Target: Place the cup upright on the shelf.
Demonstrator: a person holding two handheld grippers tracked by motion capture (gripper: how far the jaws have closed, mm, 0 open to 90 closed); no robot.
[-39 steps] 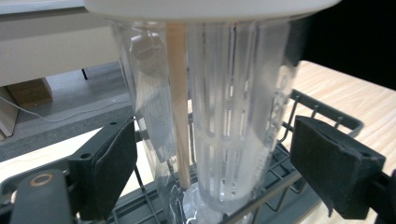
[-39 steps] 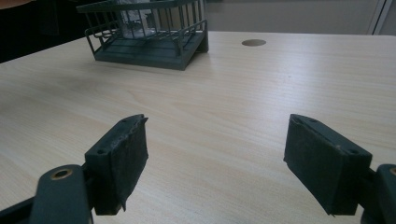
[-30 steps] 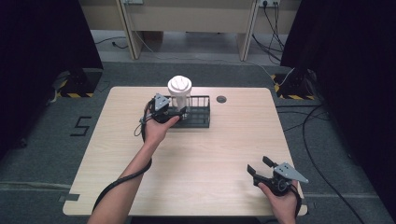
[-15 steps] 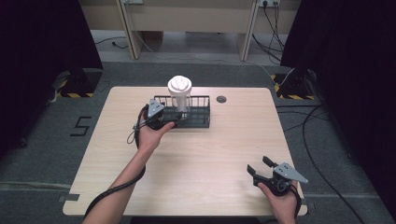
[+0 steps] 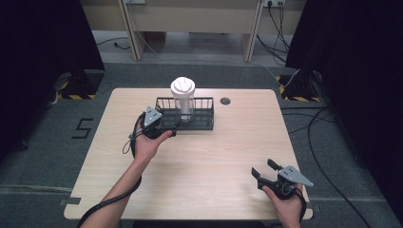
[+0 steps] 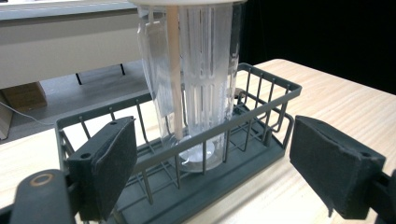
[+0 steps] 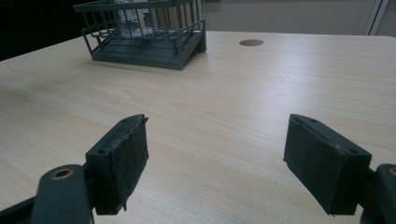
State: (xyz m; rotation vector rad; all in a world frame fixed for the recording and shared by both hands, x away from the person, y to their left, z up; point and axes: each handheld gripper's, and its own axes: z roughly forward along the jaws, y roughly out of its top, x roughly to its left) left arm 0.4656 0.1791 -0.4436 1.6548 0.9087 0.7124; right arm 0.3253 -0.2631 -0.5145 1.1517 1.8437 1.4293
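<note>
A dark wire basket (image 5: 199, 124) stands at the back middle of the wooden table (image 5: 218, 152). Upright inside it is a clear ribbed tumbler (image 5: 183, 97) with a white lid. My left gripper (image 5: 166, 127) is open at the basket's front left corner, its pads apart from the wires. In the left gripper view the basket (image 6: 261, 116) and tumbler (image 6: 196, 79) stand just beyond the open left gripper (image 6: 224, 177), and a pale stick (image 6: 173, 70) shows inside the tumbler. My right gripper (image 5: 263, 168) is open near the front right edge, holding nothing (image 7: 215, 163).
A round cable hole (image 5: 225, 100) sits in the table right of the basket, also the hole (image 7: 251, 42) seen beyond the basket (image 7: 144, 32) in the right gripper view. Desk legs and cables lie on the floor behind the table.
My left gripper has drawn back to the left and slightly toward the person, away from the basket's front. The basket, tumbler and right gripper have stayed put.
</note>
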